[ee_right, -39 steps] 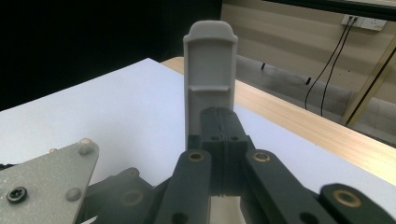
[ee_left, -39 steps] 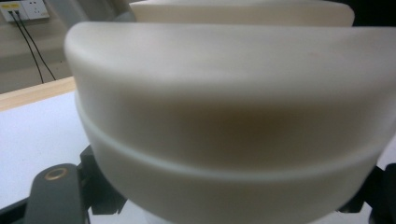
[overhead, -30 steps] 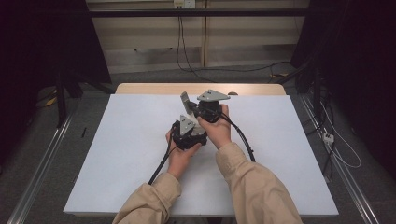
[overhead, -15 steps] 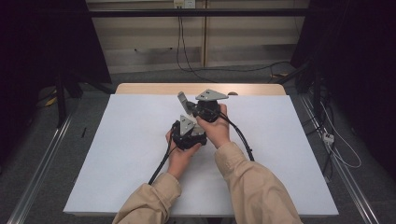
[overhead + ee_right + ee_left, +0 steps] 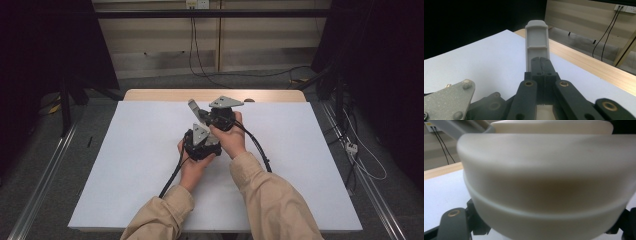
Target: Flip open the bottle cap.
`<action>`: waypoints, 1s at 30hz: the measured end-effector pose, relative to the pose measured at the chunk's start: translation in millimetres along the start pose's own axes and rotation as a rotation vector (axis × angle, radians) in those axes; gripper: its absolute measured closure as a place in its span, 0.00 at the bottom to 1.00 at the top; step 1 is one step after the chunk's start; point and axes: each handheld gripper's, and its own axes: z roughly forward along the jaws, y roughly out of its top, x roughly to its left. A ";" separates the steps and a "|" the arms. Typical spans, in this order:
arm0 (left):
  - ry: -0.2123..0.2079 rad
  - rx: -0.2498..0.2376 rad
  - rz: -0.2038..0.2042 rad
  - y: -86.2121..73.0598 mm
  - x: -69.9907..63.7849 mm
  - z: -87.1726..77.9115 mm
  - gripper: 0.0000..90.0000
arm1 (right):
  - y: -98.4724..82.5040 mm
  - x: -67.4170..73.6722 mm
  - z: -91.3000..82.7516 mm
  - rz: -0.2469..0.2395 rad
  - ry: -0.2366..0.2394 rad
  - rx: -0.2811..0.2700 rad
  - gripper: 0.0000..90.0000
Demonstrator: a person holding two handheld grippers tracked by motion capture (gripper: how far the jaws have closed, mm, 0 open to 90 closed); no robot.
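Two hands hold the grippers close together over the middle of the white table (image 5: 125, 165). My right gripper (image 5: 192, 104) points up and to the left in the high view. In the right gripper view its two grey fingers (image 5: 536, 37) press flat together with nothing between them, so the right gripper (image 5: 536, 25) is shut. My left gripper (image 5: 200, 141) sits just below it, against the right hand (image 5: 231, 140). In the left gripper view a rounded cream surface (image 5: 544, 185) stands very close and blurred and hides the jaws. I cannot tell what that surface is.
Sleeved forearms (image 5: 272, 200) come in from the bottom edge. A black cable (image 5: 172, 175) trails from each gripper across the table. A bare wooden strip (image 5: 160, 94) runs along the table's far edge. Metal rails (image 5: 45, 175) and floor cables (image 5: 360, 160) flank the table.
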 end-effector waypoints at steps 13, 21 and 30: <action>0.000 0.004 0.005 0.0 0.2 -0.4 0.21 | 0.2 0.4 4.9 0.002 0.014 0.017 1.00; 0.001 0.003 0.005 -0.1 0.0 -0.4 0.21 | -0.5 0.5 7.5 0.001 0.022 0.026 1.00; -0.008 -0.007 0.003 -0.1 -0.6 0.2 0.21 | -0.4 -1.5 6.8 0.024 0.032 0.025 1.00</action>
